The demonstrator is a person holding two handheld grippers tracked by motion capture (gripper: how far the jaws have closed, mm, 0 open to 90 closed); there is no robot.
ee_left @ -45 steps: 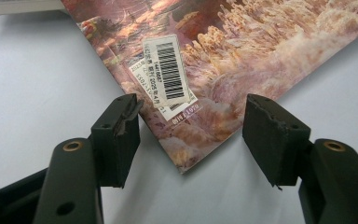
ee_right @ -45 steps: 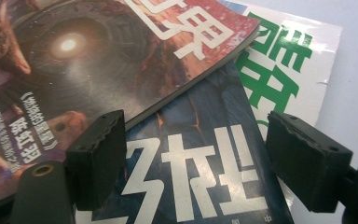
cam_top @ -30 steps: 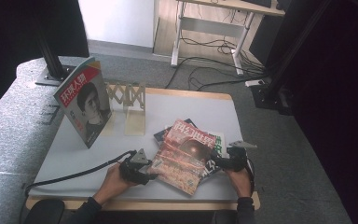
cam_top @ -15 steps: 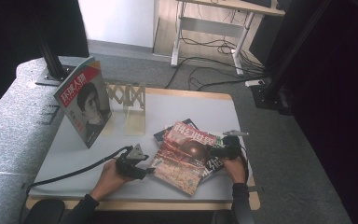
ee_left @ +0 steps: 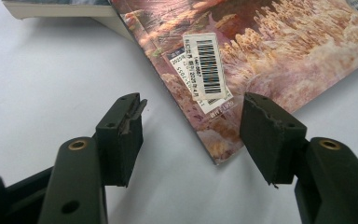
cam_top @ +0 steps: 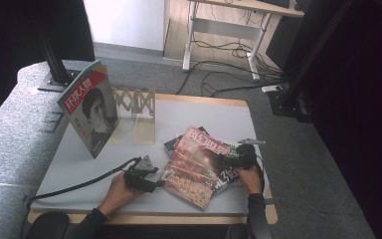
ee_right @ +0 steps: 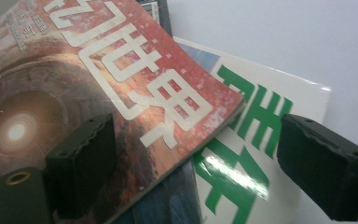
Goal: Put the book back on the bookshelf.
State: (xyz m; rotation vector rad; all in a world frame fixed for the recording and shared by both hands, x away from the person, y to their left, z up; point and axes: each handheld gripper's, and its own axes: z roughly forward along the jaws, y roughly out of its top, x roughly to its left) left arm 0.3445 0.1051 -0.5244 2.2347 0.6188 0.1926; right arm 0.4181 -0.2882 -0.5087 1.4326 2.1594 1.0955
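A red magazine (cam_top: 196, 167) with large white characters lies on top of a small pile at the table's front right. My left gripper (cam_top: 160, 183) is at its near left corner. In the left gripper view the jaws stand open on either side of that corner (ee_left: 219, 156) without touching it, just below the barcode label (ee_left: 205, 70). My right gripper (cam_top: 227, 163) is at the magazine's right edge. In the right gripper view its jaws have just been opening a little; one hangs over the red cover (ee_right: 121, 93) and the other over a white magazine with green print (ee_right: 261, 107), neither pressing.
A magazine with a portrait cover (cam_top: 90, 107) stands upright at the back left beside a wooden folding rack (cam_top: 137, 102). A dark magazine (cam_top: 171, 144) pokes out under the pile. A black cable (cam_top: 74, 186) trails left from my left gripper across the white tabletop (cam_top: 204, 114).
My right hand has moved left, from beside the pile onto the right edge of the red magazine. The left hand has stayed at the near left corner.
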